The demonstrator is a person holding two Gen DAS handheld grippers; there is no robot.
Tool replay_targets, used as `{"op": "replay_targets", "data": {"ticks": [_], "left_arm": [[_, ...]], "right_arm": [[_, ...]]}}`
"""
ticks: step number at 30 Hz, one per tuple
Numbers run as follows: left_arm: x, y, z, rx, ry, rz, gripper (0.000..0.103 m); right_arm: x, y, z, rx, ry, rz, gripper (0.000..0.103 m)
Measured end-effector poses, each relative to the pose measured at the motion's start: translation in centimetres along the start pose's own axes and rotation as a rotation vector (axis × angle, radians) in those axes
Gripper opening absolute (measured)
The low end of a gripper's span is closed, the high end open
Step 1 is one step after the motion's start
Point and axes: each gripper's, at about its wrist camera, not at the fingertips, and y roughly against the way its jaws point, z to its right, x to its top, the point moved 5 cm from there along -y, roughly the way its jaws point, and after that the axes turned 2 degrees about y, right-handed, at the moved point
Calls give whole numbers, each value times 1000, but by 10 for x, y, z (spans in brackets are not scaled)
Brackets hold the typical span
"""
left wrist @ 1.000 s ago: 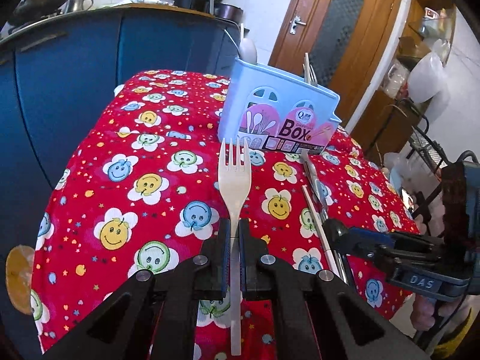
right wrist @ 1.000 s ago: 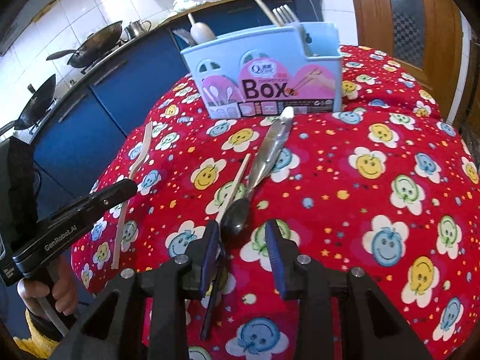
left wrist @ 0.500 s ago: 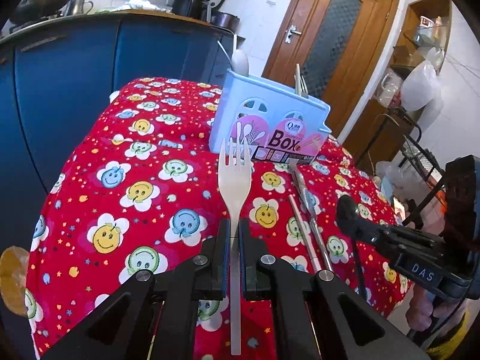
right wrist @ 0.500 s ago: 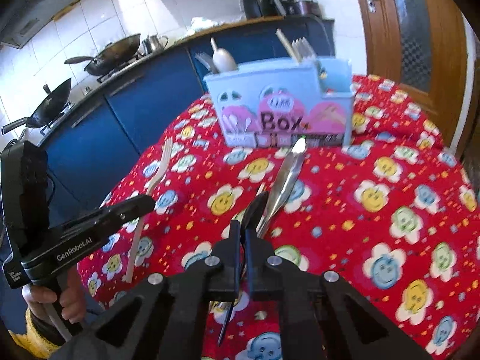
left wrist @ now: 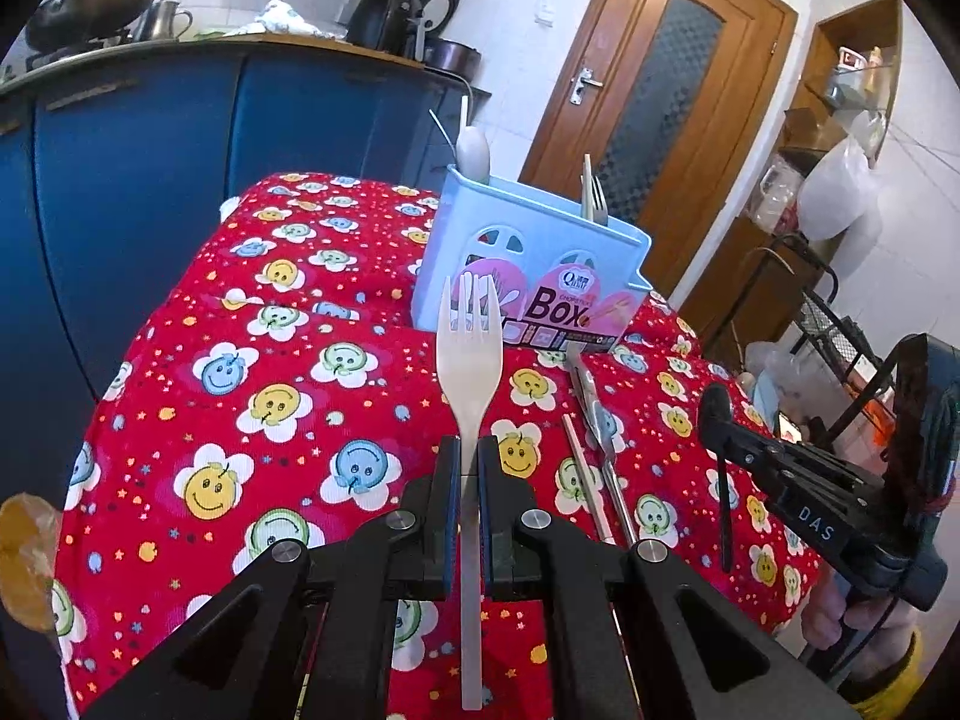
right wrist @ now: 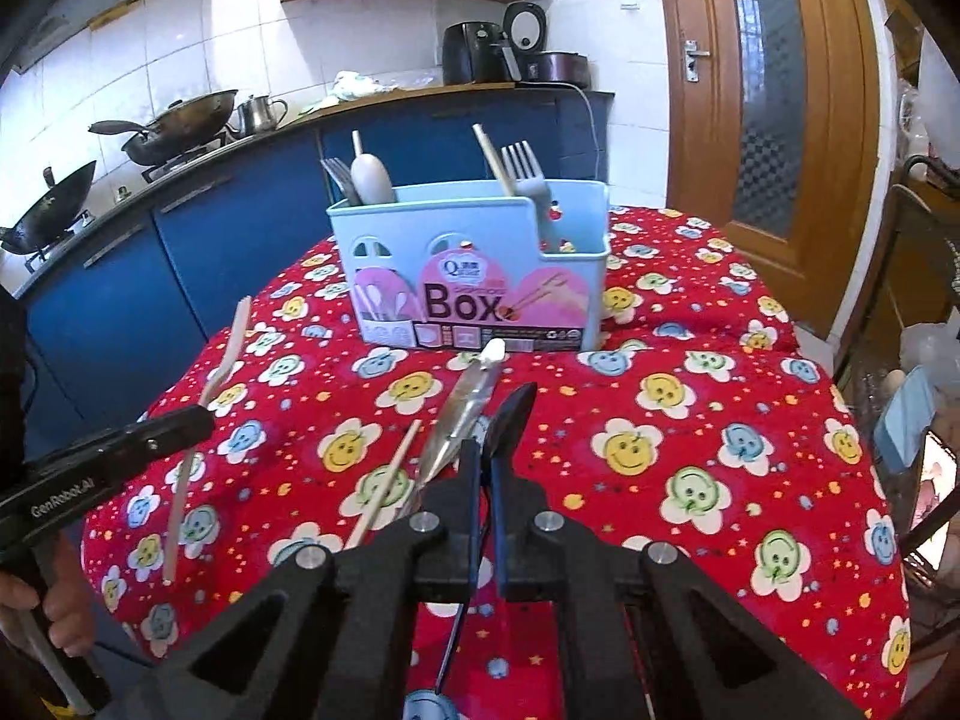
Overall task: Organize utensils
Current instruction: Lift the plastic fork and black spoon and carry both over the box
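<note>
Red cloth [right wrist: 690, 396] printed with smiling flowers covered the round table, falling away at its near and side edges, with bare stretches of it at the near left and far right. Nearest, the left gripper [left wrist: 469, 468] had its jaws closed narrowly on the handle of a pale plastic fork [left wrist: 468, 354], held above the cloth with its tines pointing away toward the far side and its long axis running near to far. To the right, the right gripper [right wrist: 485, 468] had its jaws pinched on a black spoon [right wrist: 507, 420], whose dark bowl rose beyond the fingertips and whose thin handle trailed back toward the near edge. Between the two grippers, metal tongs [right wrist: 462, 414] lay on the cloth, long axis running near to far and tilted a little to the right, tip close to the box. Just left of them lay a single chopstick [right wrist: 384, 483] at a similar slant. Farther off, a light blue utensil box [right wrist: 474, 276] stood upright at mid-table, with a fork, spoons and a chopstick standing in its compartments. Beyond the far edge ran blue cabinets [right wrist: 180, 240], and at far right a wooden door [right wrist: 768, 90].
</note>
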Motion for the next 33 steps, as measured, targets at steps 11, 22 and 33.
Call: {"op": "replay_targets", "data": {"ticks": [11,22,33], "left_arm": [[7,-1,5,-3,-7,10,5],[45,-12,26,-3,-36,63,5],[117,-29,57,-33,-67,218,5]], "right_arm": [[1,0,9,-26,-6,7,5],[22,-4,26,-17,-15,50,5],[77,-7,46,43,-15,181,5]]}}
